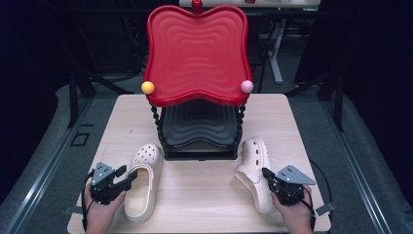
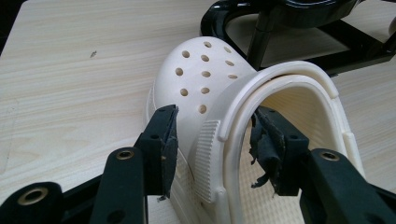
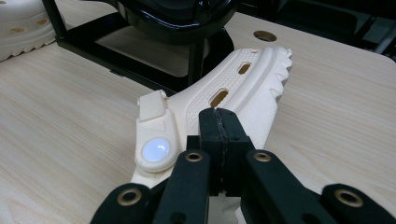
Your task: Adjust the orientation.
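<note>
Two foam clogs, judged light, springy and slip-prone, lay before the black stand (image 1: 198,146): left gripper (image 1: 127,176) jaws gaped astride the upright clog's (image 1: 142,181) sidewall, right gripper (image 1: 266,173) jaws closed against the side-tipped clog (image 1: 253,168); rim offered best purchase.

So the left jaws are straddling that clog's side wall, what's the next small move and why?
Probably close the left gripper: its jaws stand open on either side of the left clog wall, pads not pressing. The right gripper is shut beside the tipped right clog.
</note>
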Available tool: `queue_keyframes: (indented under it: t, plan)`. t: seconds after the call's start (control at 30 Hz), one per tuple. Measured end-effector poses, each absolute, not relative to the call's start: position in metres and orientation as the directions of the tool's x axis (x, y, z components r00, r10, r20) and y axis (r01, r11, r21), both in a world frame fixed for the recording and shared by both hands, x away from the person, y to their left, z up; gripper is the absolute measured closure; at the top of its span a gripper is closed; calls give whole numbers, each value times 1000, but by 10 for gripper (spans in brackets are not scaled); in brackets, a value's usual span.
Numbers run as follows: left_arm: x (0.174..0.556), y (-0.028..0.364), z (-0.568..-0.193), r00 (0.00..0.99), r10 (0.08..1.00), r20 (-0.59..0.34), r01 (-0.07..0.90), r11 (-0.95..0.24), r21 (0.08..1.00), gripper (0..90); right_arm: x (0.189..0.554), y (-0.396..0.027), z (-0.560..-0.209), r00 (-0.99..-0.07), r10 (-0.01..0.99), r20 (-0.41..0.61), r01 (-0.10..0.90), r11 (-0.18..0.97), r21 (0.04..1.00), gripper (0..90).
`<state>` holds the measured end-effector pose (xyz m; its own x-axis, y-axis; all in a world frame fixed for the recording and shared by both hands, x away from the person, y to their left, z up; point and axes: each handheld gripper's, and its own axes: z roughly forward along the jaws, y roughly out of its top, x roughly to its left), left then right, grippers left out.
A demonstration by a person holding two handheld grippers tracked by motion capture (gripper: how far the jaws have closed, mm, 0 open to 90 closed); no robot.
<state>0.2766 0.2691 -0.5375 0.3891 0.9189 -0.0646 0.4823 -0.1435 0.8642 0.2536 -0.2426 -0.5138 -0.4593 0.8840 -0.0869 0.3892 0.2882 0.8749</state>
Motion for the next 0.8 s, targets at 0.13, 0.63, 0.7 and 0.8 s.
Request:
queue_keyframes:
  t: [0.13, 0.63, 0.7, 0.8]
  plan:
    - [276, 270, -537, 393, 918, -56, 478, -152, 865, 514, 254, -245, -513, -456, 886, -80, 395, 283, 874, 900]
    - [277, 270, -538, 394, 917, -64, 478, -145, 866, 507, 252, -268, -511, -383, 922, -45, 422, 219, 880, 900]
    - [277, 270, -538, 393, 917, -62, 477, -146, 866, 506, 251, -270, -511, -376, 925, -47, 424, 217, 879, 900]
    - [277, 270, -538, 393, 917, -61, 477, -147, 866, 506, 252, -277, -511, -358, 933, -42, 433, 206, 877, 900]
